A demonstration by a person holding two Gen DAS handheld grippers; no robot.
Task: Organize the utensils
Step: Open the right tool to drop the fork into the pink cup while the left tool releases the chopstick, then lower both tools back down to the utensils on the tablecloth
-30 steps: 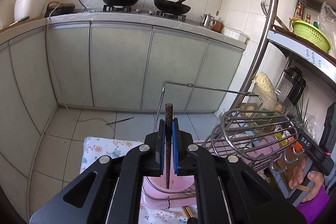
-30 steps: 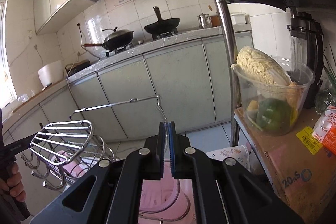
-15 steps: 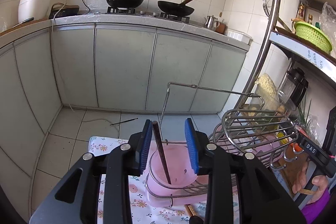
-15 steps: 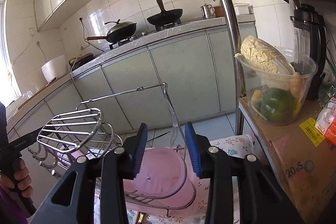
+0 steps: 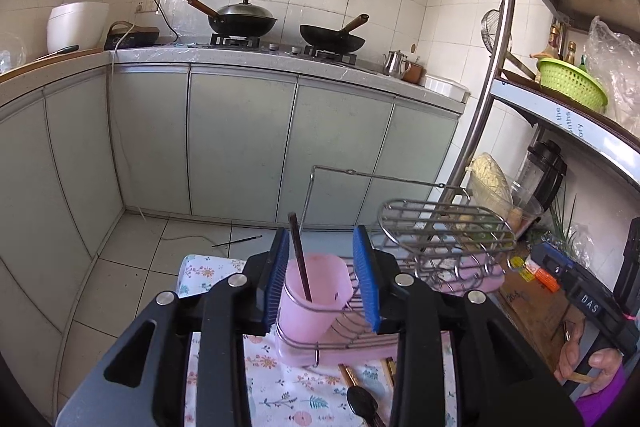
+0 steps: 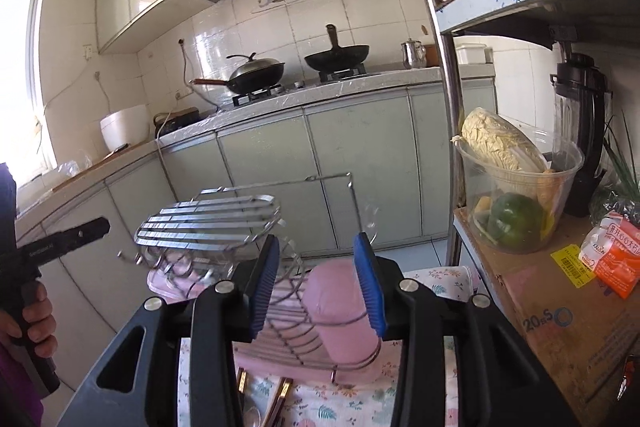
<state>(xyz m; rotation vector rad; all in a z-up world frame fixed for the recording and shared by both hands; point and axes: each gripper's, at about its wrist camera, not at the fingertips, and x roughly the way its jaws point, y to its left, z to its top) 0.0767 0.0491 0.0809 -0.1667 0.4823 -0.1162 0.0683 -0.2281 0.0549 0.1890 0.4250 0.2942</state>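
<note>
Both tongs, left (image 5: 322, 277) and right (image 6: 316, 283), have just opened and hold nothing. The chopstick (image 5: 300, 259) released a second ago now stands in the pink cup (image 5: 314, 297). That utensil looks stowed.

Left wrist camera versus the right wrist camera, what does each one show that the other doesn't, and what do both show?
Only the left wrist view shows the dark chopstick standing in the pink cup, seen between the open left gripper fingers. Only the right wrist view shows the clear spoon at the rack's far corner and the green pepper in a clear tub. Both show the wire rack, floral cloth and two woks.
</note>
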